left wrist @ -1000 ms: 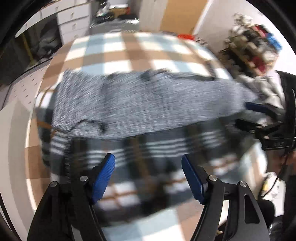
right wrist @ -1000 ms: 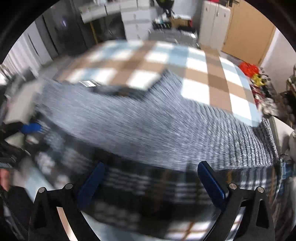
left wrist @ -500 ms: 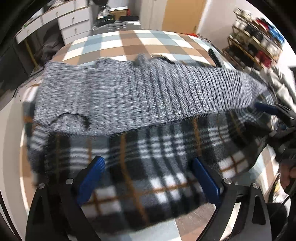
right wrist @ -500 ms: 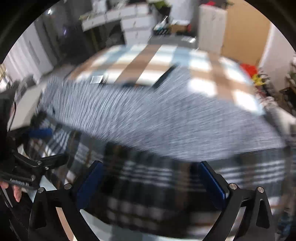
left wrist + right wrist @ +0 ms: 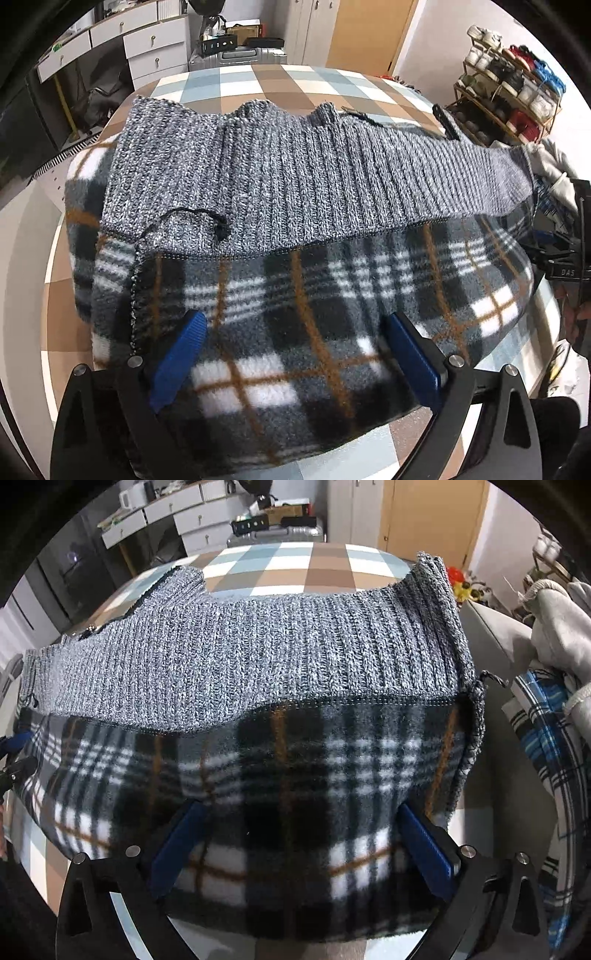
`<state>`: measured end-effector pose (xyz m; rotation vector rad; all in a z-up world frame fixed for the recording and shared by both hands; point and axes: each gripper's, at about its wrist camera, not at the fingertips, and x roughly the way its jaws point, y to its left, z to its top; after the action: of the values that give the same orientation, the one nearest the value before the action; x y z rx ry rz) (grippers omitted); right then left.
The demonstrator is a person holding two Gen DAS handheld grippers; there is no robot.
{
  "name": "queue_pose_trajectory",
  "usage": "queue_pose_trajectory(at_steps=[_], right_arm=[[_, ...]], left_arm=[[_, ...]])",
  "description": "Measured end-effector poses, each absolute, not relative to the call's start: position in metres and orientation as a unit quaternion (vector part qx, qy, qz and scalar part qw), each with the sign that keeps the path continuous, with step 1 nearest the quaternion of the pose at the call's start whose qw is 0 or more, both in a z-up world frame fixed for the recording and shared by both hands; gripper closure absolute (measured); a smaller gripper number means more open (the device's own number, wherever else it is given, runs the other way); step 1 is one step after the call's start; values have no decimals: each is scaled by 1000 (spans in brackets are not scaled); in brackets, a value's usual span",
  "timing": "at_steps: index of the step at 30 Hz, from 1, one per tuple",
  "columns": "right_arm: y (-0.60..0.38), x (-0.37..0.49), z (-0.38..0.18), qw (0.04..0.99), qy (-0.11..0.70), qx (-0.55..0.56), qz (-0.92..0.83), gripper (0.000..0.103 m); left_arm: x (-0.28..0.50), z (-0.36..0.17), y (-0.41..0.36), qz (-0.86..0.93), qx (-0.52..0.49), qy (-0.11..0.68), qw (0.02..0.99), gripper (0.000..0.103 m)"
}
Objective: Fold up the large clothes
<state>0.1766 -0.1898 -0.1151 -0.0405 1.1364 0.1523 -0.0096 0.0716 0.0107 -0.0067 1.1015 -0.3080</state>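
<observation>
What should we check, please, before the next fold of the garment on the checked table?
1. Left tool open, nothing pinched: ok.
2. Right tool open: ok.
3. Garment lying spread on the checked table, plaid lining up: ok.
4. Grey knit band lying flat along the far edge: ok.
5. Garment's right edge on the table: cannot tell.
6. Nearby clothes pile clear of the garment: ok.
</observation>
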Motion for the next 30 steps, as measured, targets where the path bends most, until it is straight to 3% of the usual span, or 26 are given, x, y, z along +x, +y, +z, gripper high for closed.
queue_pose_trajectory(at_steps=[2, 5, 8, 12, 17, 20, 23, 30], right_arm=[[-189, 179, -100, 831, 551, -19, 69, 0], [-183, 184, -65, 857, 510, -27, 75, 0], [-156, 197, -41, 865, 489, -77, 83, 0], [-136, 230, -55, 847, 511, -132, 63, 0], [-169, 261, -88, 840, 532, -69, 84, 0], [-173, 259, -105, 837, 537, -58, 91, 0], [-173, 258, -106, 836, 538, -58, 87, 0], [-169, 210, -63, 853, 502, -17, 142, 0]], left_arm=[[-10, 20, 75, -145, -24, 524, 839, 8], [-11, 41, 76, -165, -49, 517, 839, 8], [3, 57, 68, -162, -16, 508, 846, 8], [38, 50, 80, -117, 3, 525, 843, 8], [63, 23, 108, -134, -80, 574, 804, 8], [56, 10, 100, -149, -41, 570, 807, 6], [46, 10, 87, -151, 1, 561, 814, 3], [3, 44, 89, -157, -13, 533, 832, 2]])
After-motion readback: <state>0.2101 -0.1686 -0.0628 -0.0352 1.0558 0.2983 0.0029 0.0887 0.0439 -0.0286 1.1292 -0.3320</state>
